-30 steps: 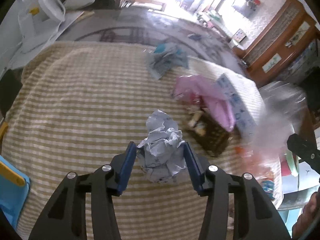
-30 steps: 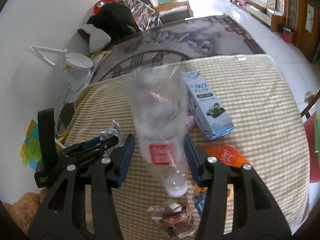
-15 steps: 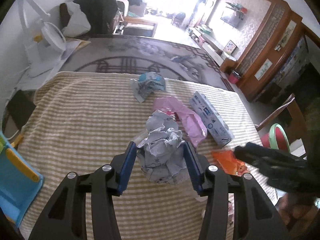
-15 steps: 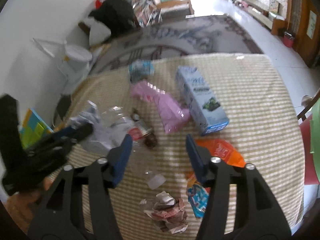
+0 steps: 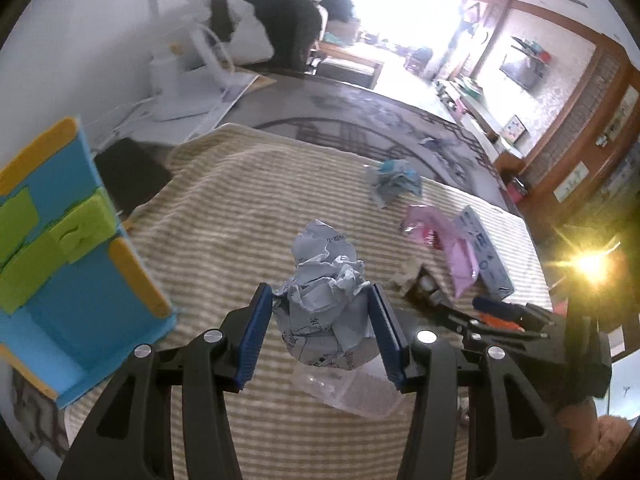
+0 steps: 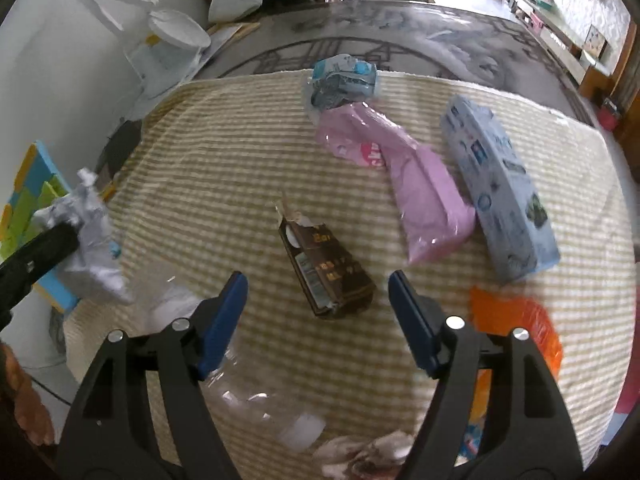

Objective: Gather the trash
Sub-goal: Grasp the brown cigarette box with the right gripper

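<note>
Left gripper (image 5: 323, 322) clamps crumpled grey-white paper ball (image 5: 326, 312), lifted over striped beige tablecloth (image 5: 240, 208); left half bare. Right gripper (image 6: 318, 308) opening wide, empty, above torn brown carton (image 6: 326, 270). Clear plastic bottle (image 6: 244, 384) lies near the front edge.

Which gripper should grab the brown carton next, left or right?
Right. The right gripper is empty, jaws opening, with the brown carton just ahead of them. The left gripper is clamped on the crumpled paper.

No legible text on any packaging.
</note>
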